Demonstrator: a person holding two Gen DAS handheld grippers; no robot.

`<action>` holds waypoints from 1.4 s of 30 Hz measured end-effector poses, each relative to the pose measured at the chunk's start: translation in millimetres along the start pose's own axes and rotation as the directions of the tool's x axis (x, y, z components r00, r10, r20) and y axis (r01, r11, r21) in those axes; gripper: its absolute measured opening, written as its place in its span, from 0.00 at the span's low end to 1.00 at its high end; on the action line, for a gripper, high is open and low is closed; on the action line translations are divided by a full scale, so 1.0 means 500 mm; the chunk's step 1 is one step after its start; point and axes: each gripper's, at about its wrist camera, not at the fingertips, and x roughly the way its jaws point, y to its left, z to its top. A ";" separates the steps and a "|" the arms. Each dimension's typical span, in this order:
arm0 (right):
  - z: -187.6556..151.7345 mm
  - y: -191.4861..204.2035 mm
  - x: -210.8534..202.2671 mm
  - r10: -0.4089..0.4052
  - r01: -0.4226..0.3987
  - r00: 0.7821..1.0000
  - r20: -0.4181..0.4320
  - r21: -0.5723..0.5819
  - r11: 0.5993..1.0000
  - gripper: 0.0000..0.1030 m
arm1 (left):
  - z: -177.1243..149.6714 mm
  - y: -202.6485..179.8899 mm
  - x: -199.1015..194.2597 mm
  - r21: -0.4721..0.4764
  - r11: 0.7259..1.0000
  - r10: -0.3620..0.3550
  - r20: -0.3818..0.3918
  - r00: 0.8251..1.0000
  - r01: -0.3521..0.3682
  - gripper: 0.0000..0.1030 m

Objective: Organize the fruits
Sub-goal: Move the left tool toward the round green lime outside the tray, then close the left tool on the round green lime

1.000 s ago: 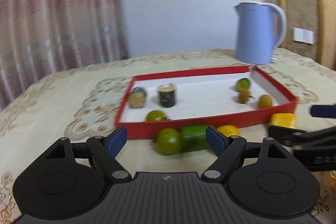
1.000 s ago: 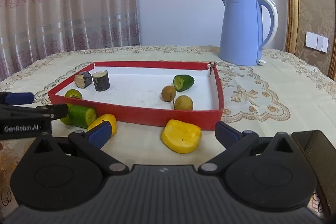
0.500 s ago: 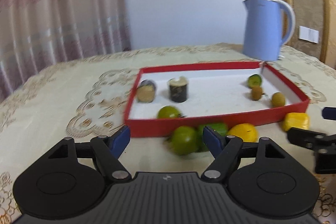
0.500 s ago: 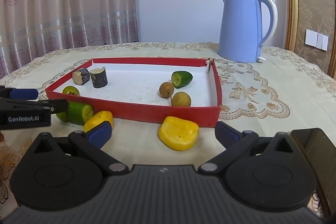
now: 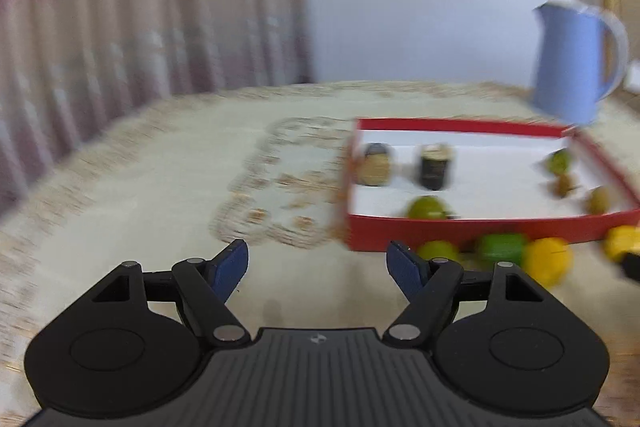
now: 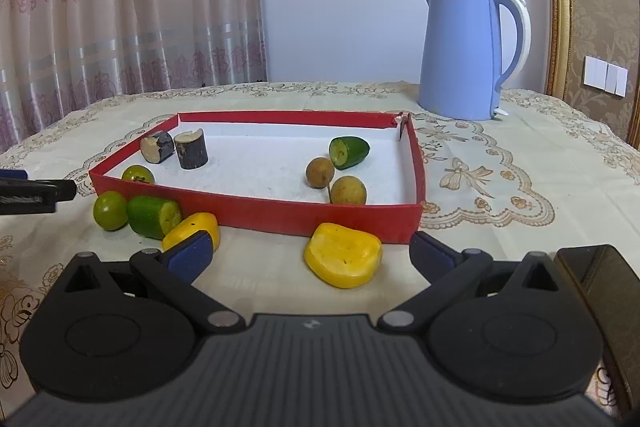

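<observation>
Entry, red tray [image 6: 256, 207] on the cloth-covered table [image 6: 500, 187].

Inside we counted six pieces: two dark stubs [image 6: 191, 149] at 10 o'clock, a green round fruit [image 6: 138, 174] at 8 o'clock, a cut green piece [image 6: 349, 151] at 2 o'clock, and two brown round fruits [image 6: 348, 190] at 4 o'clock.

Outside, along the tray's near wall, we counted four: a green round fruit [image 6: 110, 210], a green cut cylinder [image 6: 154, 211] touching it, a yellow piece [image 6: 192, 230] beside that, and a yellow chunk [image 6: 342, 254] just off the near right corner.

We judged the task a little past halfway, four pieces left.

The right gripper [image 6: 310, 253] stood wide and empty, the yellow chunk between its fingers. The left gripper [image 5: 316, 265] was likewise wide and empty over bare cloth, its view blurred, the loose fruit at its 2 o'clock. A blue kettle [image 6: 472, 51] stood beyond the tray.
</observation>
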 end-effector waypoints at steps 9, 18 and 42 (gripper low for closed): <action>0.001 -0.008 0.002 0.005 -0.005 1.000 -0.005 0.025 1.000 1.00 | -0.022 -0.090 -0.006 0.202 0.976 -0.092 0.042 0.995 0.082 0.74; 0.001 -0.005 0.002 0.009 -0.009 1.000 -0.007 0.019 1.000 1.00 | -0.036 -0.112 0.011 0.236 0.963 -0.132 -0.006 0.991 0.130 0.66; 0.001 0.001 -0.002 -0.017 0.017 1.000 0.006 0.000 1.000 1.00 | -0.039 -0.107 0.029 0.160 0.968 -0.186 -0.074 0.980 0.195 0.32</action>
